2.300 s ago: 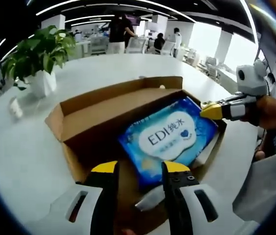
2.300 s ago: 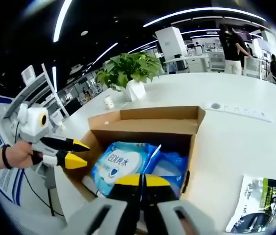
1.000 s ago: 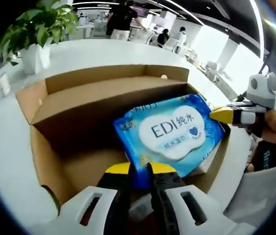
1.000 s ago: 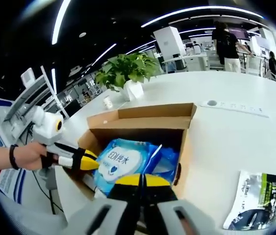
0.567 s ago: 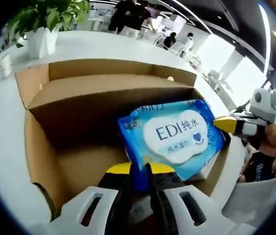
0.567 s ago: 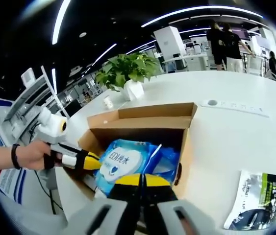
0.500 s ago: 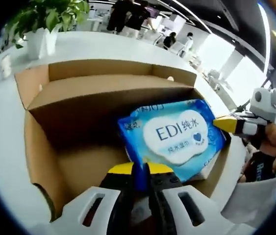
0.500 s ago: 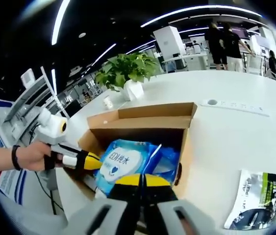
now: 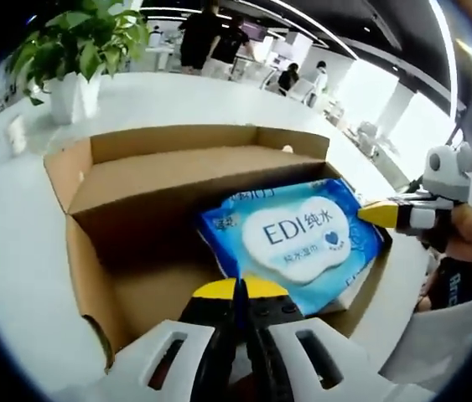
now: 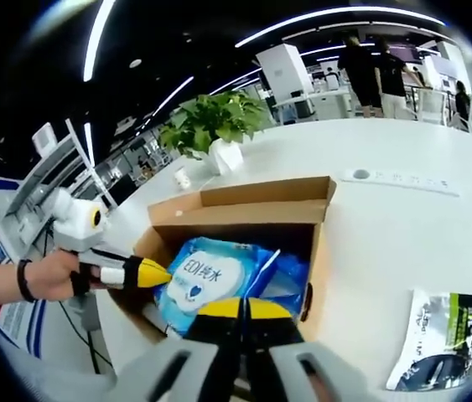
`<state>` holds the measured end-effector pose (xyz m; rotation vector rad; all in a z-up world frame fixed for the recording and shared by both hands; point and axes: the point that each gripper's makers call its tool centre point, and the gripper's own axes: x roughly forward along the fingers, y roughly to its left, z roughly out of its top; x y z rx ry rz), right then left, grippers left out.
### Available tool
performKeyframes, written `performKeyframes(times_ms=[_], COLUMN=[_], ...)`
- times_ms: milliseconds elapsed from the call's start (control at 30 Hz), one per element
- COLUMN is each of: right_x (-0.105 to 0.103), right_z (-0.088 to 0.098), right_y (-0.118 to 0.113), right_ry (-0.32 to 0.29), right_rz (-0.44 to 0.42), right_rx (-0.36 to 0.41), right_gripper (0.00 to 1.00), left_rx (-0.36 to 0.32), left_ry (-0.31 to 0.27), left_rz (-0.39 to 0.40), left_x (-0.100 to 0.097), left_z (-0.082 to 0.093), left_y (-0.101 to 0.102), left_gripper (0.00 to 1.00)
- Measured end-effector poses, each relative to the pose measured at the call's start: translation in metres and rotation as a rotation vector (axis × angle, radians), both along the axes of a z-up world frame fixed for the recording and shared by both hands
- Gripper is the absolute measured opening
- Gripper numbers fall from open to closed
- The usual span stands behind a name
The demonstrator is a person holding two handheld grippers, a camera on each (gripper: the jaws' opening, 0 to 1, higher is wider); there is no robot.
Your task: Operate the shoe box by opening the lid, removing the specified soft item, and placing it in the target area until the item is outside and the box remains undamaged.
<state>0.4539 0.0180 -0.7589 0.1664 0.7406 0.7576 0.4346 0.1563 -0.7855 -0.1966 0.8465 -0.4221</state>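
Wipes [image 9: 298,239] sit in the open box [image 9: 93,209]; both hand-held grippers [image 9: 237,293] [image 10: 242,310] pinch the pack's edges; lift slowly, evenly.

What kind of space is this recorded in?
Probably an open-plan office or lab: long white tables, strip ceiling lights, a potted plant, and people at desks in the background.

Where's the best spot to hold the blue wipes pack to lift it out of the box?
Probably by its thin edge seams at opposite ends. The wipes pack lies tilted in the open box, label up. The left gripper is shut on the near seam, and the right gripper meets the far edge.
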Motion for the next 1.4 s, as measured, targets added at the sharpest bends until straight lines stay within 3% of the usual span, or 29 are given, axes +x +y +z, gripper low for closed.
performKeyframes(times_ms=[400, 867, 1400], right_x=[0.004, 0.003, -0.001], right_z=[0.018, 0.037, 0.049], right_y=[0.0, -0.016, -0.064], right_ry=[-0.021, -0.04, -0.059], right_rz=[-0.014, -0.044, -0.11], right_rx=[0.031, 0.06, 0.056], right_gripper=[0.0, 0.0, 0.0], left_rx=[-0.002, -0.013, -0.024], left_ry=[-0.053, -0.104, -0.134], left_rz=[0.009, -0.006, -0.082], left_x=[0.002, 0.006, 0.012], left_z=[0.027, 0.054, 0.069], left_y=[0.002, -0.012, -0.06], left_gripper=[0.0, 0.0, 0.0])
